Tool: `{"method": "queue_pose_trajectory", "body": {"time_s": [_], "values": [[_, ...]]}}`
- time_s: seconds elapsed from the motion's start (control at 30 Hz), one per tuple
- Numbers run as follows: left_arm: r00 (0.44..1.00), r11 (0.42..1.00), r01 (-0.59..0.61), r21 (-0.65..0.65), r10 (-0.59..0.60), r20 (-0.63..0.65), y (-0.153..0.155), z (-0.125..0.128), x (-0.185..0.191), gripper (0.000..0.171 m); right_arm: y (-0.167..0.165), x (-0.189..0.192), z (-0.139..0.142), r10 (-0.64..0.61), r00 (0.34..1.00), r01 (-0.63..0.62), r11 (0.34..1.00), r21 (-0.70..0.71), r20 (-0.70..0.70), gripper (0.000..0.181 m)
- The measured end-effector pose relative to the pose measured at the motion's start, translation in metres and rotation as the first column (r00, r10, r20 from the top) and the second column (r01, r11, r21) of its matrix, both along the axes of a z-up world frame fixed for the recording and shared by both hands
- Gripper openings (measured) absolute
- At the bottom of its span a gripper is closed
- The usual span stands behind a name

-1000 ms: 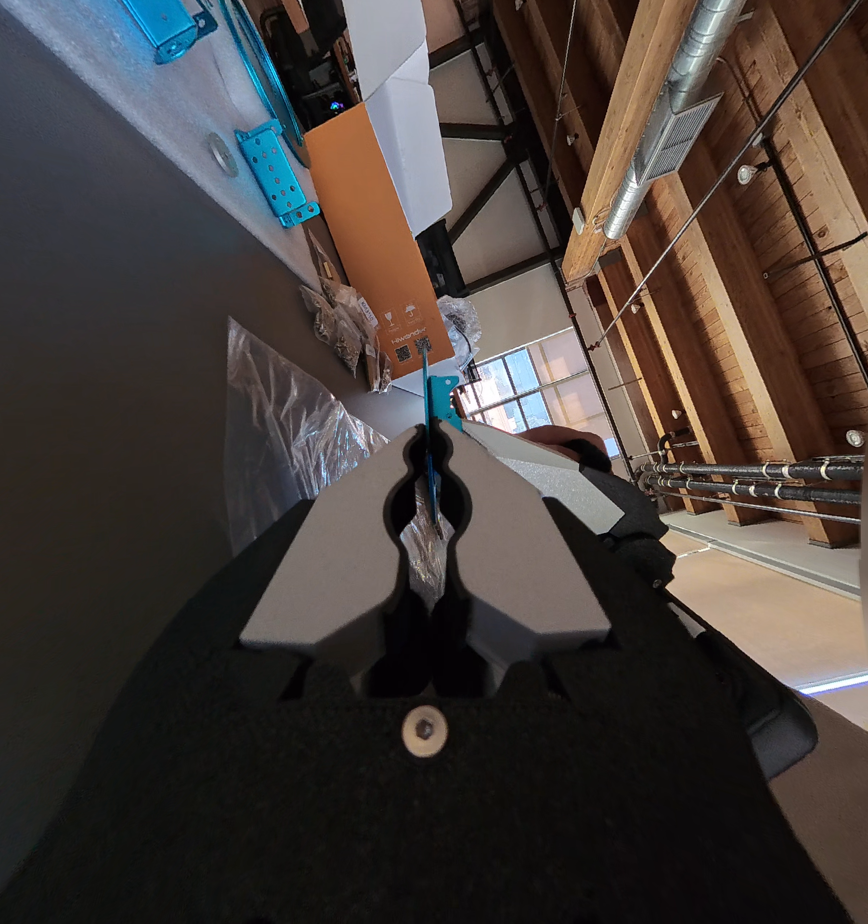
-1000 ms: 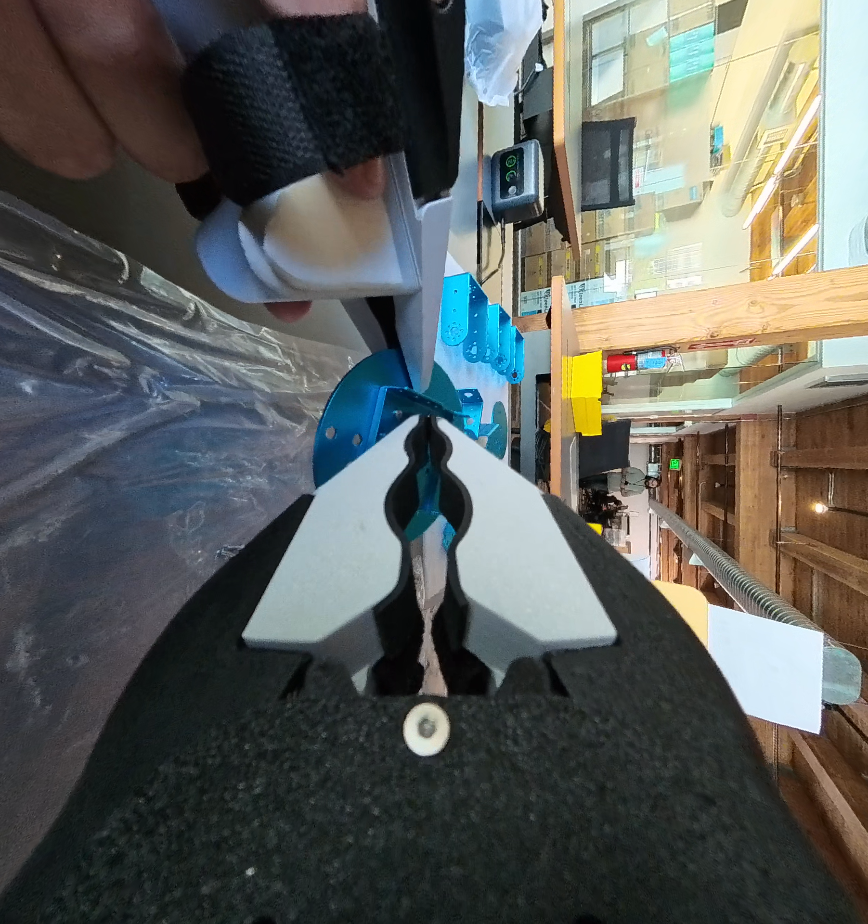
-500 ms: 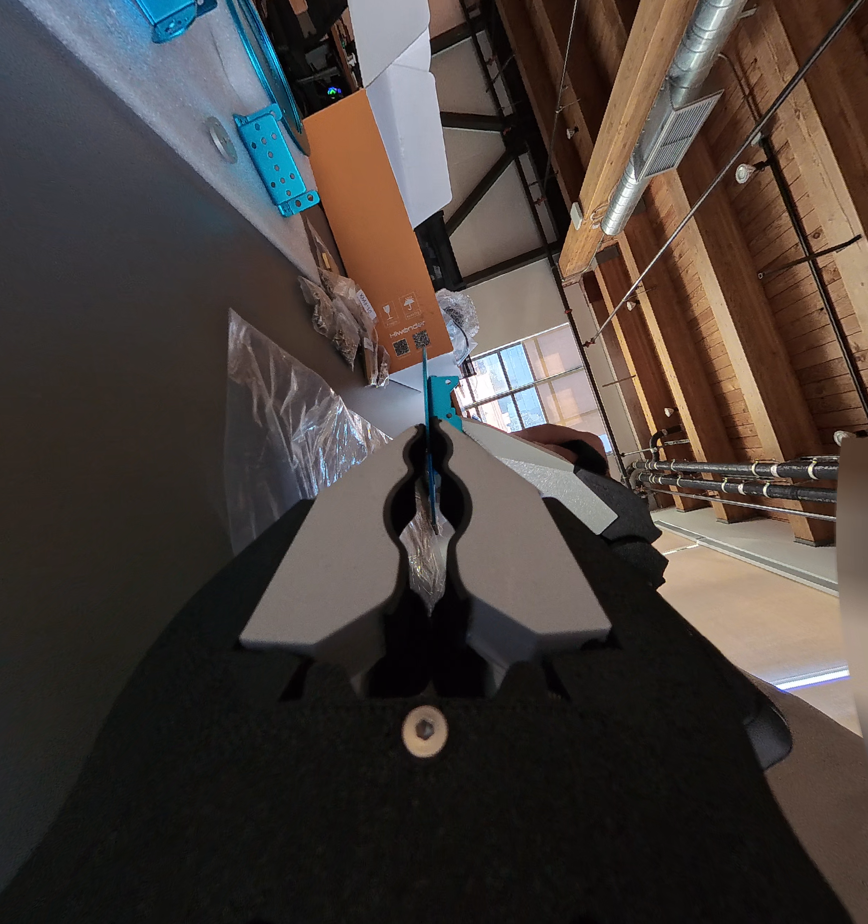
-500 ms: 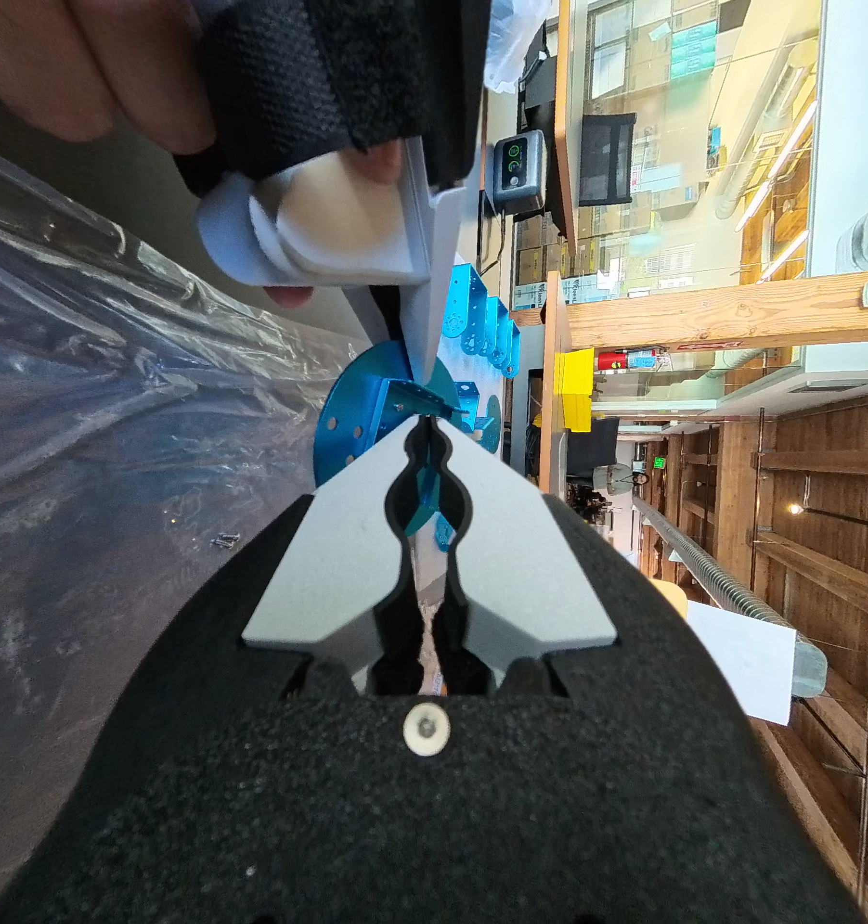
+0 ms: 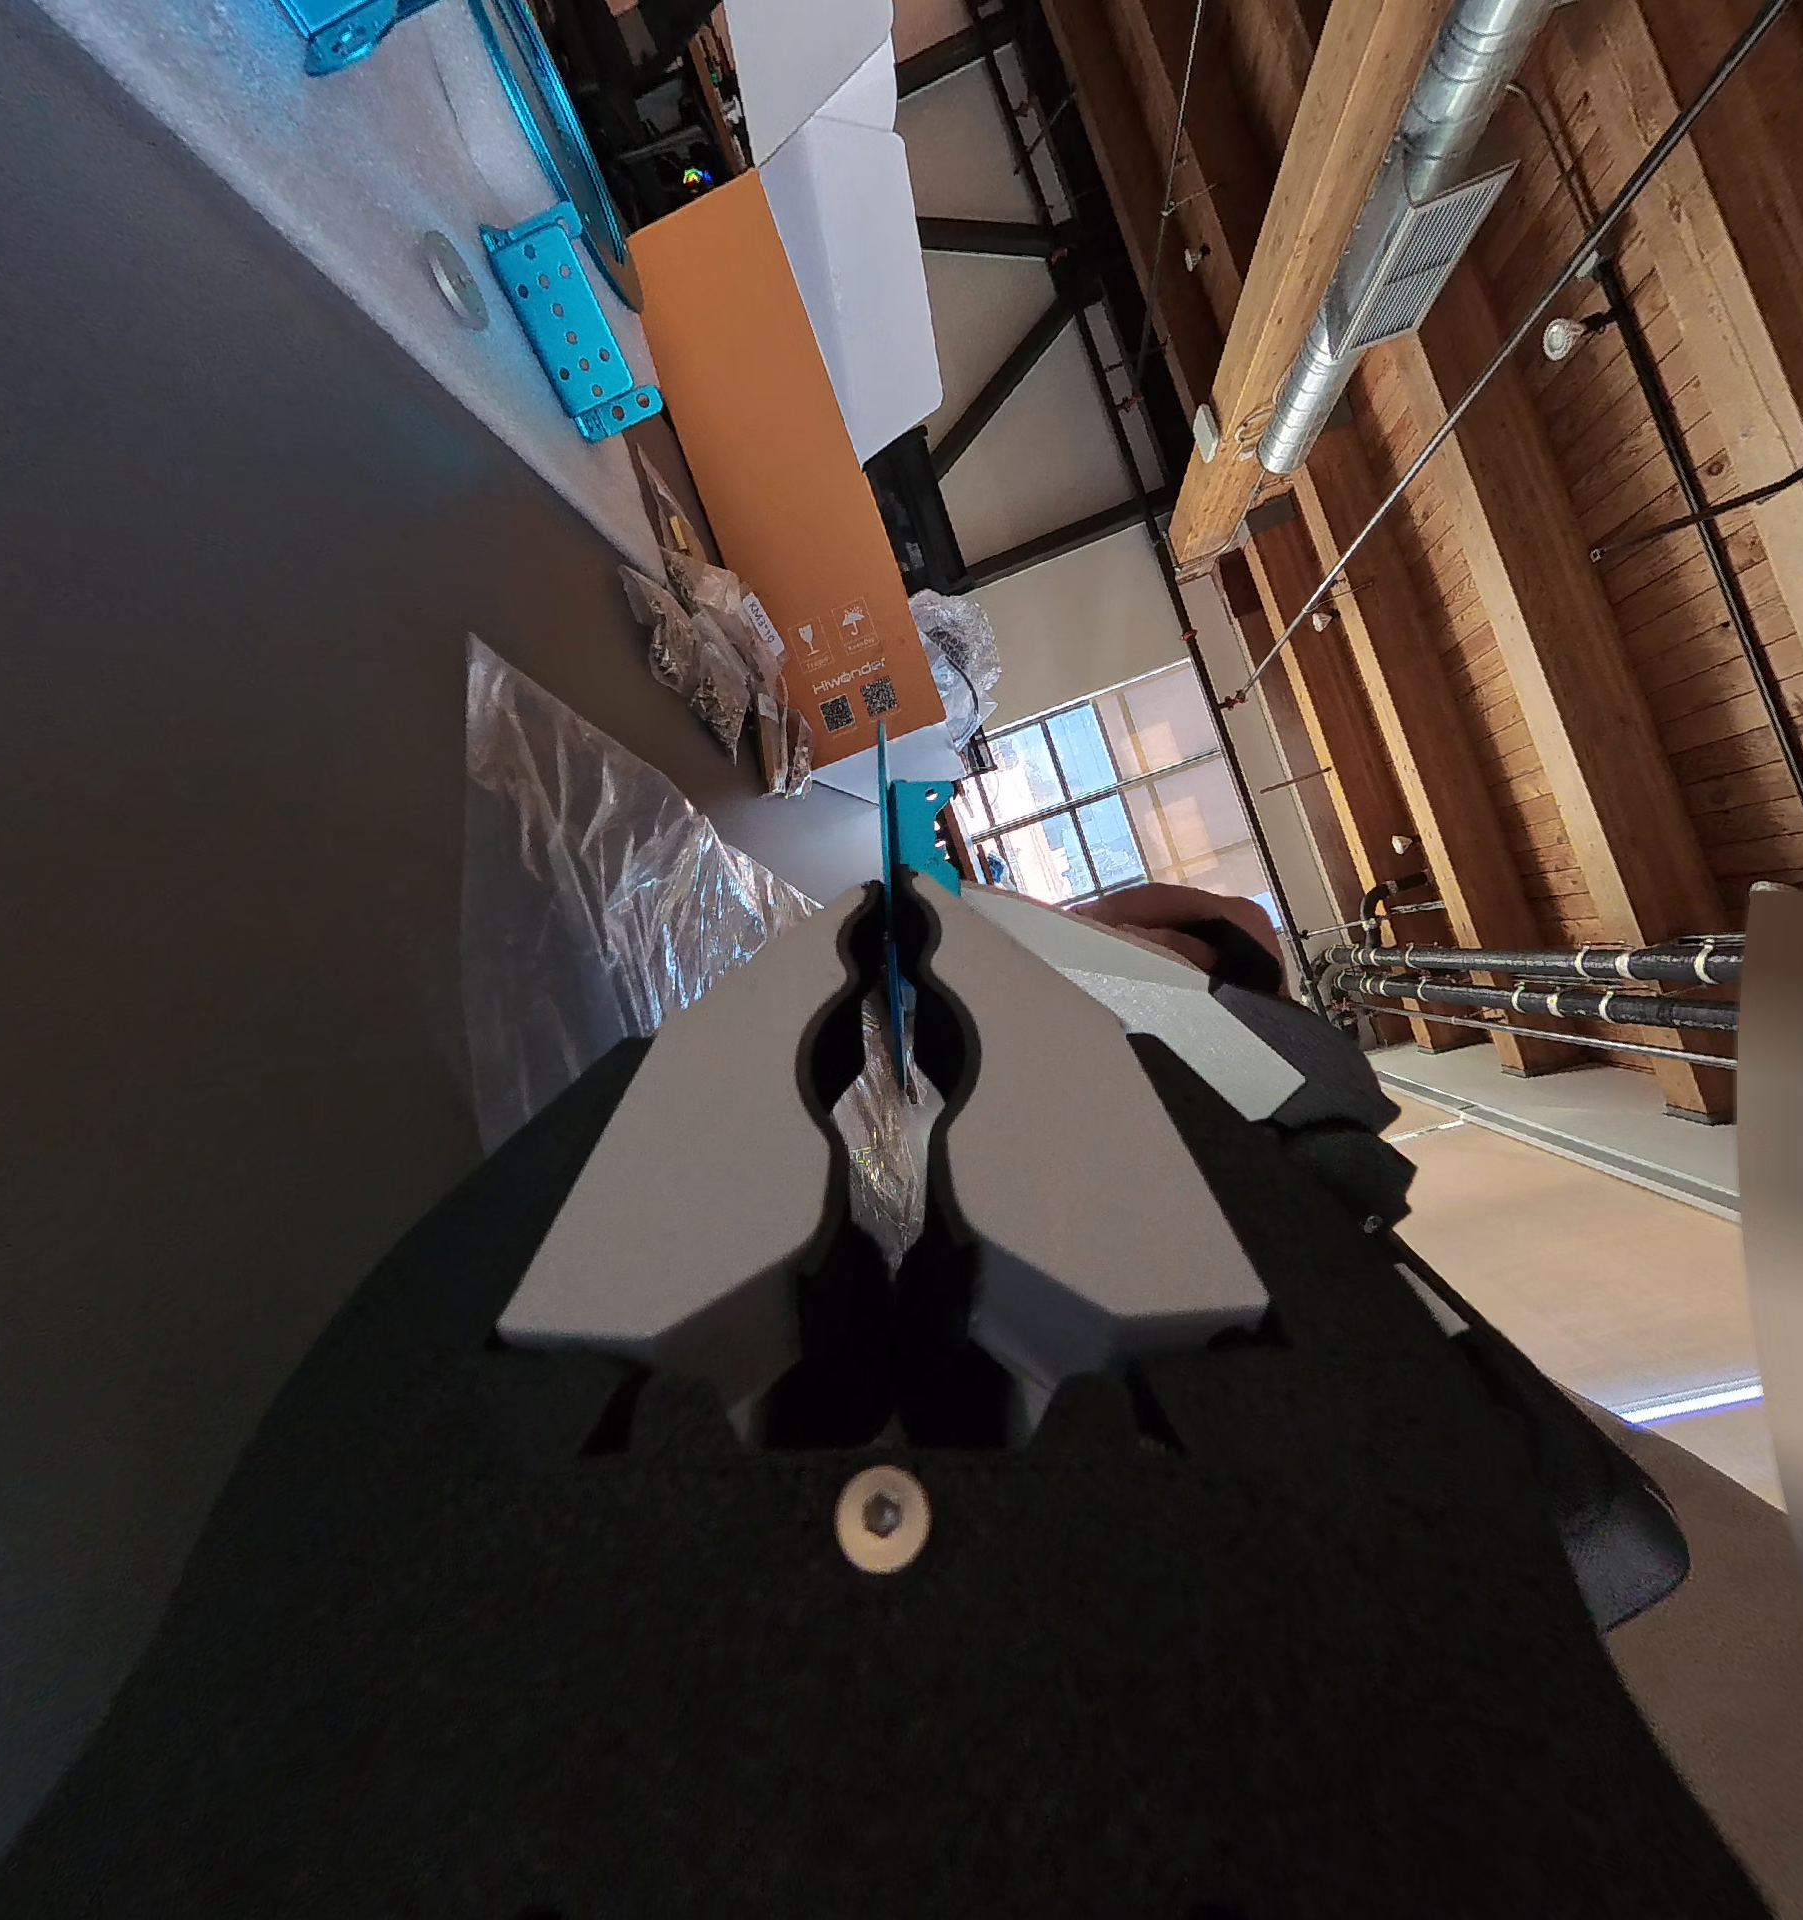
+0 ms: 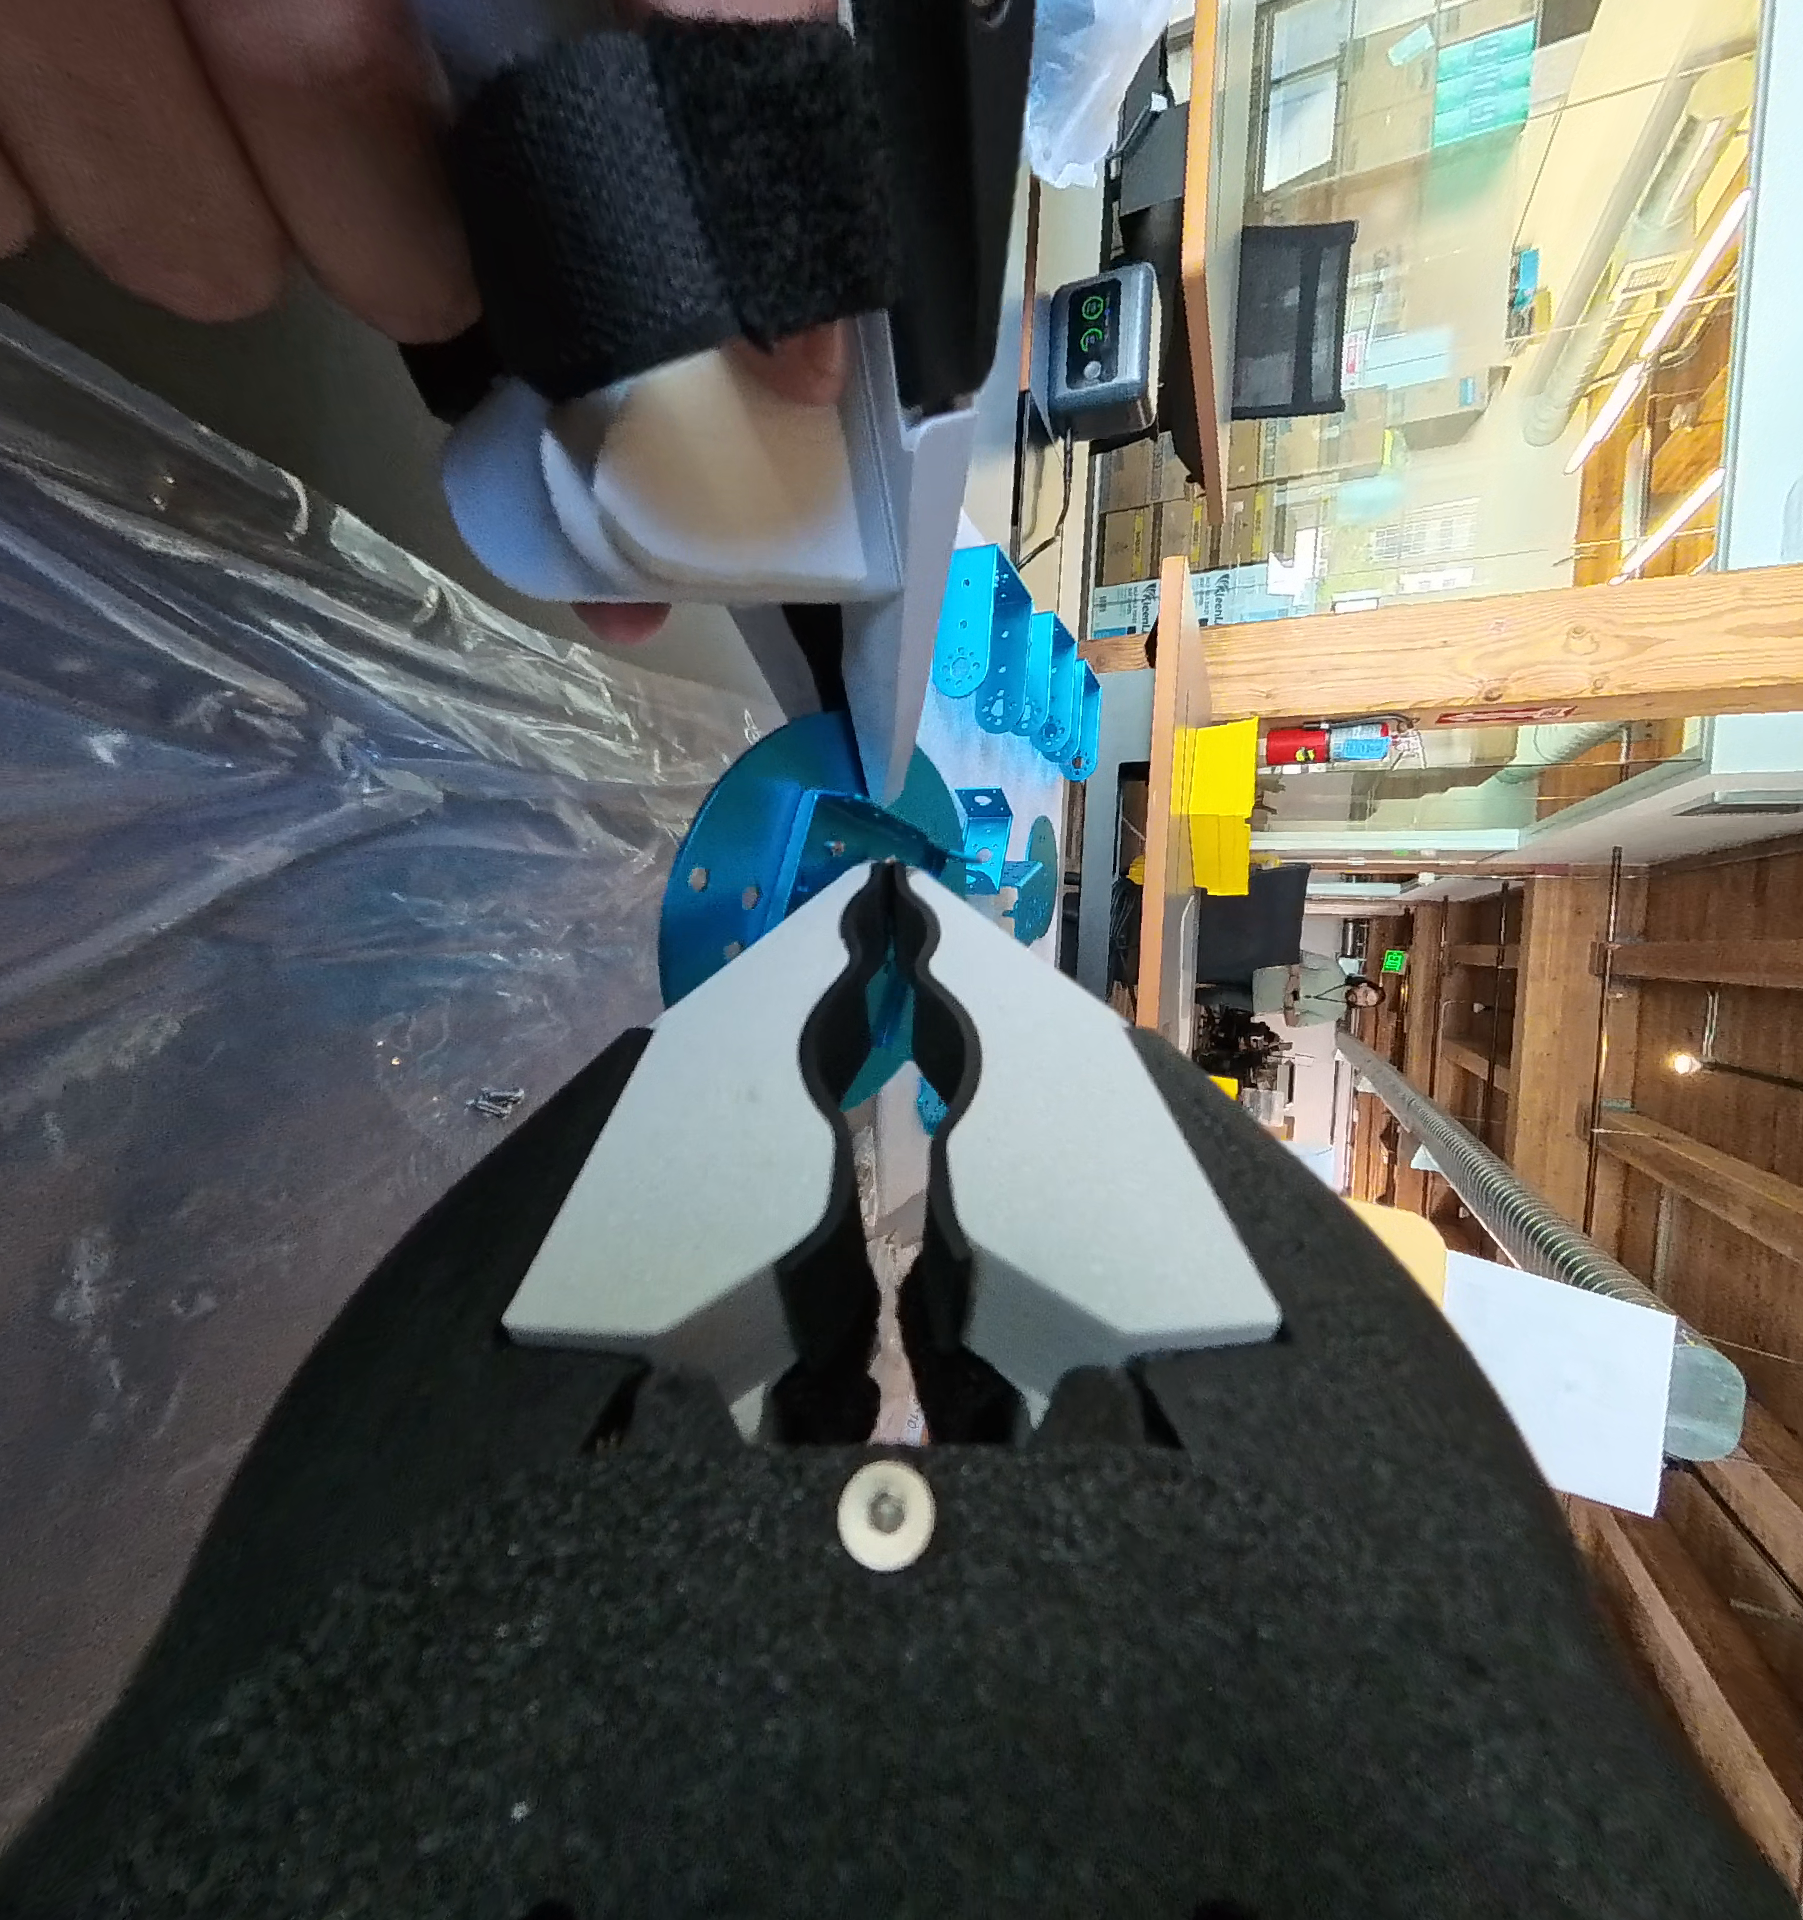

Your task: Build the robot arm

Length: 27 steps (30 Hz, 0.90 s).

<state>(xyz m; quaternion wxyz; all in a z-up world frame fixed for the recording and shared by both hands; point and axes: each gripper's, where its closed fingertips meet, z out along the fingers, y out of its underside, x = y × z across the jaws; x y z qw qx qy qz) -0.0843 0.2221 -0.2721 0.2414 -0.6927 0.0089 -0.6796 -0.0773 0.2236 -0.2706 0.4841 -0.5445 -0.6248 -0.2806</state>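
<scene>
The left gripper (image 5: 899, 902) is clenched on the thin edge of a blue disc (image 5: 884, 831), which carries a small blue bracket (image 5: 923, 826) on its face. The right gripper (image 6: 892, 871) has its jaws pressed together on that bracket (image 6: 855, 826) where it meets the disc (image 6: 731, 883) (the left gripper's finger reaches in from above, touching the same part). A hand (image 6: 201, 156) grips the left tool. Clear plastic wrap (image 5: 606, 862) lies on the bench (image 5: 201, 675) beneath. More blue brackets (image 5: 564, 317) and an orange box (image 5: 772, 468) sit toward the bench's far edge.
</scene>
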Motion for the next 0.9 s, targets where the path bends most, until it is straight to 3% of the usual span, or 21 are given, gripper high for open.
{"method": "queue_pose_trajectory", "body": {"time_s": [0.57,0.73,0.83,0.9], "values": [[1.000,1.000,0.003,-0.007,-0.003,0.005,0.000,0.000,0.000,0.000,-0.001,0.002,-0.003,-0.020,0.998,0.016,0.996,-0.087,-0.053,0.000],[1.000,1.000,0.003,-0.011,-0.003,0.009,0.001,0.000,-0.001,0.000,-0.012,-0.005,0.009,0.022,0.982,-0.051,0.987,-0.149,-0.187,0.000],[1.000,1.000,0.006,-0.009,-0.006,0.009,0.000,0.000,0.000,0.000,-0.017,-0.008,0.006,0.016,0.962,-0.094,0.957,-0.274,-0.273,0.015],[1.000,1.000,0.005,-0.010,-0.005,0.009,0.000,0.000,0.000,0.000,-0.017,-0.008,0.000,0.019,0.966,-0.102,0.945,-0.310,-0.258,0.024]]}}
